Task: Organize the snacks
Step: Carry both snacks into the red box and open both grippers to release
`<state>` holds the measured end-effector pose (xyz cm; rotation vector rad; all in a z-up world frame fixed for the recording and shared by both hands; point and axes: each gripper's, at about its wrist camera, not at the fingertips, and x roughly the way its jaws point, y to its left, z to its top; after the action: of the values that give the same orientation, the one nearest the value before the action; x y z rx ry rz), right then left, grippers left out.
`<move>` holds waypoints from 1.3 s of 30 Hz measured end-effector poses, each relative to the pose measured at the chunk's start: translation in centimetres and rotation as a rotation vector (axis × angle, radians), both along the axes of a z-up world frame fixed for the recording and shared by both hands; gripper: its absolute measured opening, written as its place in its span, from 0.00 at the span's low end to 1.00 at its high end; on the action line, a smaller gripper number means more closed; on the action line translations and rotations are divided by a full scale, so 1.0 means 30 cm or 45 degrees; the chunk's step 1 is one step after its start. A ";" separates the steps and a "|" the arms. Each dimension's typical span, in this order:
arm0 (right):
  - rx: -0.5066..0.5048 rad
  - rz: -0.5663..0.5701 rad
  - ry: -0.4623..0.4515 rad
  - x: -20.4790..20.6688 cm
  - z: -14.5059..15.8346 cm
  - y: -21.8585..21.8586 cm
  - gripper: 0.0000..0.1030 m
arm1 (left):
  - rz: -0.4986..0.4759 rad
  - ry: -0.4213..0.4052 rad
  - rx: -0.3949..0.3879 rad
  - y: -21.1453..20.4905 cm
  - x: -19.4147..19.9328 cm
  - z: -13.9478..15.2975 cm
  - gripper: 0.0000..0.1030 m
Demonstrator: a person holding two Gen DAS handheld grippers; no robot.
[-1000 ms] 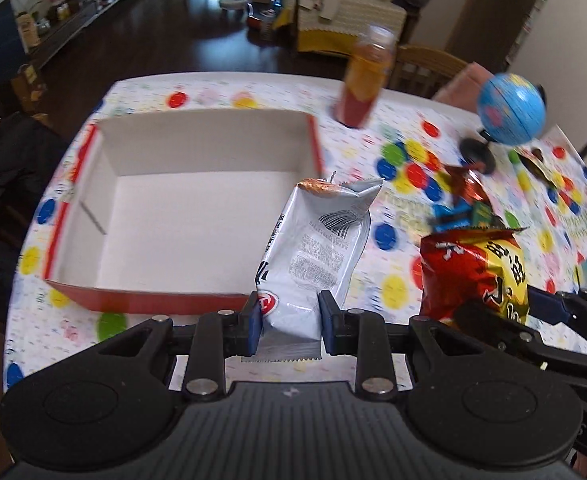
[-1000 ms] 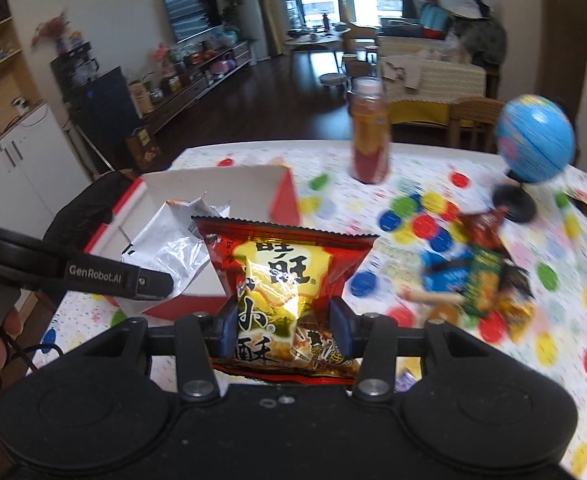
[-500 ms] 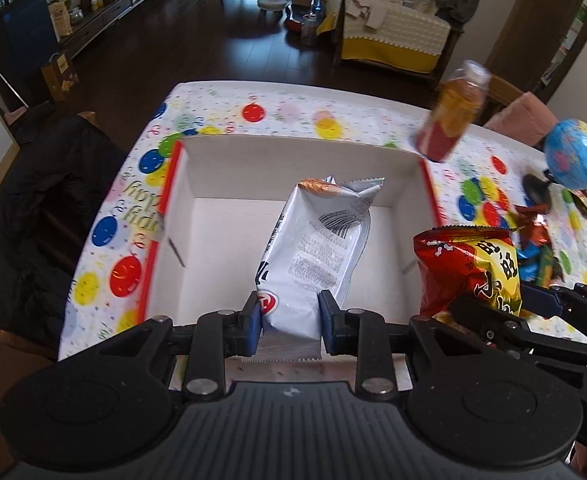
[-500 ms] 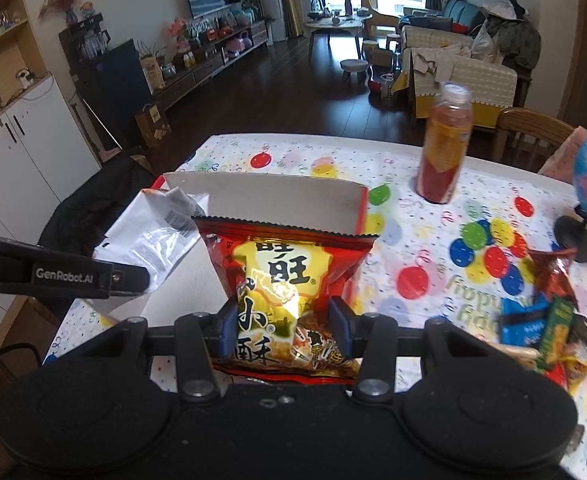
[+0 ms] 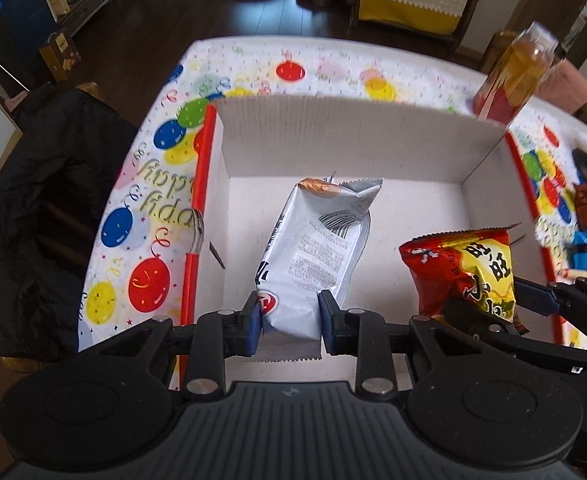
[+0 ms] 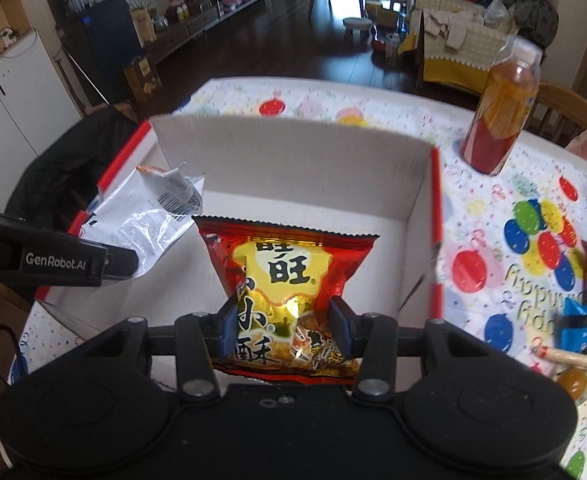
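Observation:
My left gripper [image 5: 289, 316] is shut on a silver snack packet [image 5: 317, 248], which hangs over the inside of a white cardboard box [image 5: 333, 140] with red outer edges. My right gripper [image 6: 283, 330] is shut on a red and yellow snack bag [image 6: 289, 276], held over the same box [image 6: 293, 160]. In the left wrist view the red bag [image 5: 465, 268] and the right gripper's arm show at the right, above the box's right side. The right wrist view shows the silver packet [image 6: 145, 216] at the left with the left gripper's arm below it.
The box sits on a table under a balloon-print cloth [image 5: 141, 216]. A bottle of orange drink [image 6: 501, 108] stands beyond the box's far right corner. Several loose snacks [image 6: 581, 320] lie on the cloth to the right. A black jacket [image 5: 37, 208] hangs at the table's left edge.
Both grippers have carried their packets leftward and down, from beside the box to over its inside. The box now looks nearer and larger in both views. Both grips are unchanged.

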<state>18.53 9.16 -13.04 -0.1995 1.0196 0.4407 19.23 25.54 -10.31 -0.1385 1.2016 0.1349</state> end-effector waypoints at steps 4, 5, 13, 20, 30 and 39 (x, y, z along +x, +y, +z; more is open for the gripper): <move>-0.028 -0.010 0.034 0.004 -0.041 0.021 0.44 | -0.027 0.030 0.004 -0.006 0.010 -0.041 0.28; -0.035 -0.013 0.041 0.004 -0.049 0.024 0.44 | -0.036 0.036 0.007 -0.008 0.011 -0.048 0.28; -0.086 -0.029 0.065 -0.003 -0.093 0.041 0.45 | -0.069 0.072 -0.008 -0.011 0.017 -0.083 0.29; -0.097 -0.038 0.035 -0.022 -0.076 0.041 0.56 | -0.069 0.054 -0.042 0.004 -0.005 -0.070 0.47; -0.024 -0.056 -0.014 -0.081 0.020 0.007 0.75 | -0.086 -0.034 -0.009 0.005 -0.067 0.004 0.53; 0.048 -0.087 -0.079 -0.163 0.125 -0.044 0.78 | -0.128 -0.145 0.000 -0.017 -0.155 0.102 0.53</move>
<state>13.65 7.83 -9.30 -0.1433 0.9535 0.3891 14.57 25.03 -7.26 -0.0847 1.0929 0.0386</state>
